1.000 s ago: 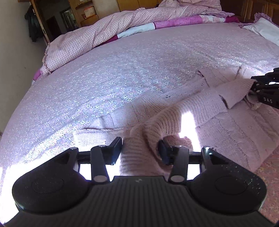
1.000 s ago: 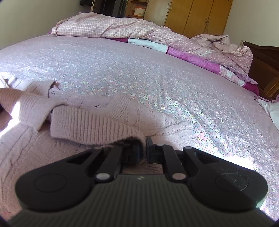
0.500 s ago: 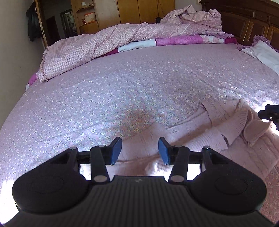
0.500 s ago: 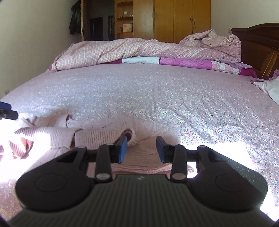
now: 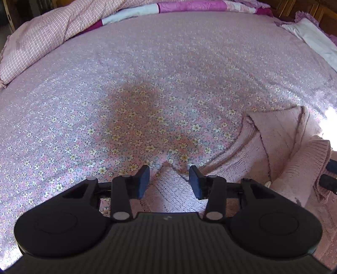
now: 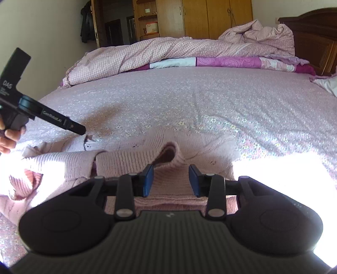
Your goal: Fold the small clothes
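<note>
A small pink knitted sweater (image 5: 278, 134) lies on the flowered bedsheet (image 5: 126, 94), both sleeves folded in across its body. In the left wrist view my left gripper (image 5: 169, 181) is open and empty above the sweater's left corner. In the right wrist view the sweater (image 6: 126, 162) lies flat with a sleeve cuff opening toward the camera. My right gripper (image 6: 171, 179) is open and empty just above that folded sleeve. The left gripper also shows in the right wrist view (image 6: 81, 129), held in a hand at the far left.
A crumpled pink checked quilt (image 6: 168, 50) lies along the far side of the bed. A white pillow (image 5: 313, 40) is at the right. A dark wooden headboard (image 6: 311, 42) and wooden wardrobes (image 6: 202, 19) stand beyond. Bright sunlight falls on the near sheet (image 6: 280, 175).
Both grippers let go of the sleeves and opened. They lifted and drew back from the sweater. The left gripper moved left toward the sweater's corner.
</note>
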`<state>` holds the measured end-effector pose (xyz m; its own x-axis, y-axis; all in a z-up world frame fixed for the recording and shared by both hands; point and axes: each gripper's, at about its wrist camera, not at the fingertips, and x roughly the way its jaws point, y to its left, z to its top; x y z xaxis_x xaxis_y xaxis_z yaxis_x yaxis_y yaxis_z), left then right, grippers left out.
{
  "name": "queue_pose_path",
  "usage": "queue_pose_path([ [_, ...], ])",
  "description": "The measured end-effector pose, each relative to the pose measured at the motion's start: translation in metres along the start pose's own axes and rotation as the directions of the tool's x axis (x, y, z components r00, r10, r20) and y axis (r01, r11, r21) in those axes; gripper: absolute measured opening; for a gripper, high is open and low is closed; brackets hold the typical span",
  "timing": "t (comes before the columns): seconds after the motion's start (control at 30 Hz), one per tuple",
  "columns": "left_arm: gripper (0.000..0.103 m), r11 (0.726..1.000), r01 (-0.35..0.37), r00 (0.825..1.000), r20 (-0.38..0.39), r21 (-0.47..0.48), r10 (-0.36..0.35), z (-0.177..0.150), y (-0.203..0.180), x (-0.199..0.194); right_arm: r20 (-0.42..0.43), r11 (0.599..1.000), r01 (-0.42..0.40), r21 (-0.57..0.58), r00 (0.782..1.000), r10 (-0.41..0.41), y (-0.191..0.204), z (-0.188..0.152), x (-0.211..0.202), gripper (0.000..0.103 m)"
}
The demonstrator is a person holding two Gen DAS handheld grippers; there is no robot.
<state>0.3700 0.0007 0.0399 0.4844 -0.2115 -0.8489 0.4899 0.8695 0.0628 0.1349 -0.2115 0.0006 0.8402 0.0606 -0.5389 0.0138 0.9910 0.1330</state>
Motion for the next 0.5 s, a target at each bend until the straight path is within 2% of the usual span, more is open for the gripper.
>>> queue_pose_path([
  [0.17, 0.049, 1.000, 0.001, 0.998, -0.068, 0.014, 0.000, 0.004, 0.001, 0.019, 0.000, 1.000, -0.005, 0.019, 1.000, 0.005, 0.001, -0.012, 0.003, 0.039],
  [0.27, 0.034, 0.999, 0.037, 0.997, -0.070, -0.022, -0.038, 0.004, 0.006, 0.022, 0.003, 1.000, -0.009, 0.014, 1.000, 0.009, 0.001, -0.012, 0.003, 0.039],
  [0.33, 0.010, 0.995, 0.070, 0.995, -0.061, -0.076, -0.074, 0.003, 0.010, 0.022, 0.005, 1.000, -0.014, 0.015, 1.000, 0.013, -0.001, -0.012, 0.004, 0.039],
  [0.43, 0.007, 0.990, 0.071, 0.997, -0.028, -0.123, -0.075, 0.000, 0.010, 0.016, 0.012, 1.000, -0.013, 0.011, 1.000, 0.013, 0.000, -0.015, 0.003, 0.039],
  [0.5, 0.006, 0.988, 0.056, 0.998, 0.026, -0.147, -0.052, -0.002, 0.007, 0.006, 0.016, 1.000, -0.013, 0.013, 1.000, 0.012, 0.000, -0.016, 0.003, 0.039],
])
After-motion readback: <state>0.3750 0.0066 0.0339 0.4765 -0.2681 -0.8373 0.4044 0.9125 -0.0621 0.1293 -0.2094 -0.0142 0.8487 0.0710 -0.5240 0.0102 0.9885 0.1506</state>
